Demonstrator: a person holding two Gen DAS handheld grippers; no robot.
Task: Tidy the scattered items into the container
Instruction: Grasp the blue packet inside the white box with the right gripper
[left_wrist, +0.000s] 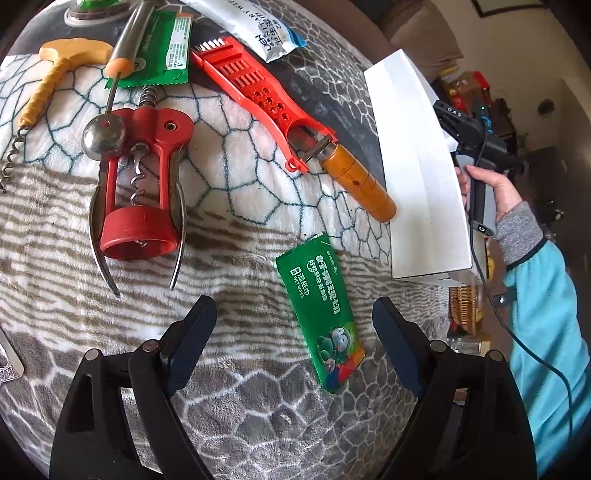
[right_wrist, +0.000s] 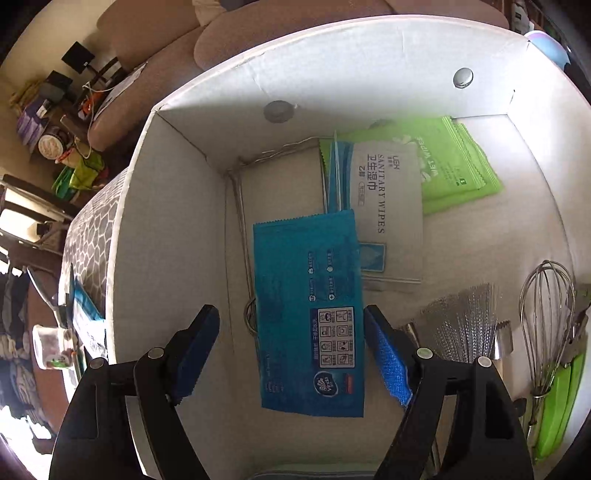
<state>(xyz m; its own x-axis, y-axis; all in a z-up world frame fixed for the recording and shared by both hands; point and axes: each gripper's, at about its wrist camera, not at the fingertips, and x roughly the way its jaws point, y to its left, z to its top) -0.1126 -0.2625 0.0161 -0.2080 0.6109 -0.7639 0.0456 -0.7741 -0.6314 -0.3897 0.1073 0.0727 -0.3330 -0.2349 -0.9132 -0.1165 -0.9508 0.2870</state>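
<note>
Hovering left gripper (left_wrist: 293, 325), jaws wide over green wet-wipes packet (left_wrist: 320, 317) on patterned blanket (left_wrist: 229, 387), right gripper (right_wrist: 291, 332), jaws wide, above blue wipes pack (right_wrist: 308, 314) inside white box (right_wrist: 166, 221).

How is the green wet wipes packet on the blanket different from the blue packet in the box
The green wet wipes packet lies out on the patterned blanket; the blue packet is already inside the white box. Green shows a cartoon print, blue an instruction grid. Green lies alone; blue overlaps other packets. Both are flat sachets.
</note>
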